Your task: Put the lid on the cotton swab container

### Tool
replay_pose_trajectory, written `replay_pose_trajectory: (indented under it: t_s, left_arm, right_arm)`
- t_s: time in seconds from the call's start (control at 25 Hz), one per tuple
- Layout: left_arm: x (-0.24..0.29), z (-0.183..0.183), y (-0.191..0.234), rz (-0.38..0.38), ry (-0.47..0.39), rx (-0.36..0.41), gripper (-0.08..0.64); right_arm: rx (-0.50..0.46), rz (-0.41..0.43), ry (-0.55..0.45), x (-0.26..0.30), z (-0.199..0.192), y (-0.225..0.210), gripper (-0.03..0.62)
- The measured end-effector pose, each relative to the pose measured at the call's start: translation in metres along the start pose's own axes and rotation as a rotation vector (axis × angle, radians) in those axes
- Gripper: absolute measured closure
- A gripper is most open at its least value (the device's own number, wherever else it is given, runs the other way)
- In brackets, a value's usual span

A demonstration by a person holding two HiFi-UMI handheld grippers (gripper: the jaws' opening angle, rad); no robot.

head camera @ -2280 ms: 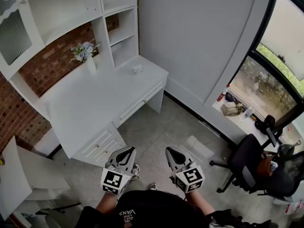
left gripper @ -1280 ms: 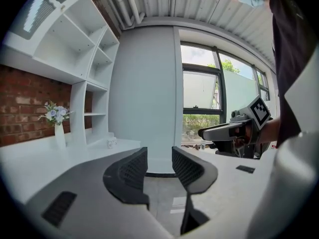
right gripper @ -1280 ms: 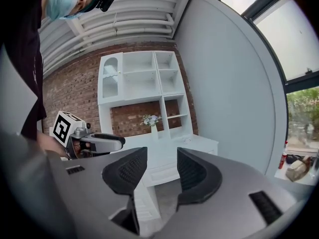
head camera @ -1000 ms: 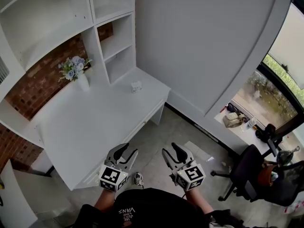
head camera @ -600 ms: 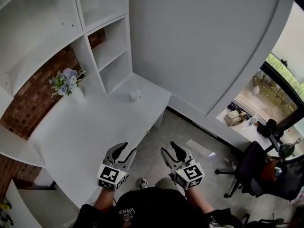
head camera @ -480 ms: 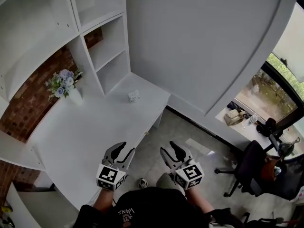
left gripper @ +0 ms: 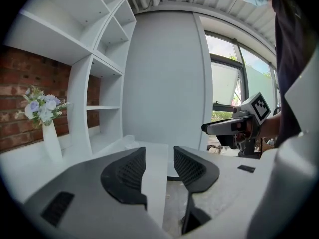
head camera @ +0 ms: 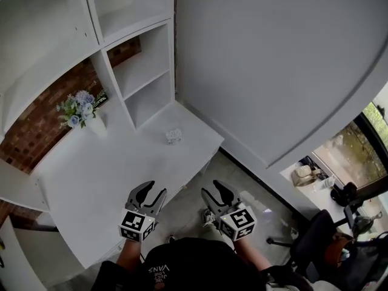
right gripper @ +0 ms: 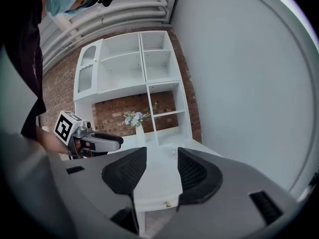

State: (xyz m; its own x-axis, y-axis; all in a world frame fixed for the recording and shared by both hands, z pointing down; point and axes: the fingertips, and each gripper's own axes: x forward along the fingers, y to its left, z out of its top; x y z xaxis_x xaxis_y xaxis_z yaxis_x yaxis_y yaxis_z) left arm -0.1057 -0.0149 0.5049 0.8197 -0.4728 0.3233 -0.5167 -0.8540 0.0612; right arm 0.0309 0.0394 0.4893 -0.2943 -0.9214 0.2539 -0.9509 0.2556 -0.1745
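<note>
A small, clear cotton swab container (head camera: pixel 173 136) is seen standing upright on the white counter (head camera: pixel 91 180), toward its far right end, just in front of the shelves (head camera: pixel 142 71). Its lid cannot be made out separately.

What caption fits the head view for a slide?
Left gripper opening, right gripper open, both empty, before white desk with small container.

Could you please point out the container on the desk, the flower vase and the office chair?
container (head camera: pixel 173 136): head view, on its clear side.
vase (head camera: pixel 97 127): head view, on the white body below the flowers (head camera: pixel 77 107).
chair (head camera: pixel 312 248): head view, on its black upholstery.
</note>
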Motion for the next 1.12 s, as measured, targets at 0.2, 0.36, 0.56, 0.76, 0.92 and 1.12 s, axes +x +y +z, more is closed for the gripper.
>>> replay_pose_trajectory:
  t_s: [0.2, 0.36, 0.56, 0.76, 0.92, 1.12]
  left_arm:
    - [0.043, 0.018, 0.005, 0.106, -0.008, -0.033, 0.396]
    - [0.072, 0.028, -0.002, 0.175, -0.017, -0.046, 0.396]
    - [0.092, 0.03, -0.007, 0.269, -0.02, -0.07, 0.396]
    - [0.098, 0.029, -0.01, 0.355, -0.018, -0.076, 0.396]
    - [0.1, 0.032, 0.0, 0.383, -0.014, -0.07, 0.396]
    - [0.104, 0.037, 0.028, 0.397, -0.013, -0.048, 0.395]
  right_arm:
    - [-0.043, 0.114, 0.027, 0.024, 0.015, -0.047, 0.42]
    - [-0.065, 0.197, 0.044, 0.036, 0.021, -0.079, 0.42]
    - [-0.086, 0.293, 0.071, 0.048, 0.02, -0.107, 0.42]
    - [-0.119, 0.38, 0.084, 0.063, 0.024, -0.124, 0.422]
    - [-0.138, 0.401, 0.085, 0.08, 0.027, -0.132, 0.422]
    - [-0.145, 0.427, 0.104, 0.102, 0.024, -0.13, 0.42]
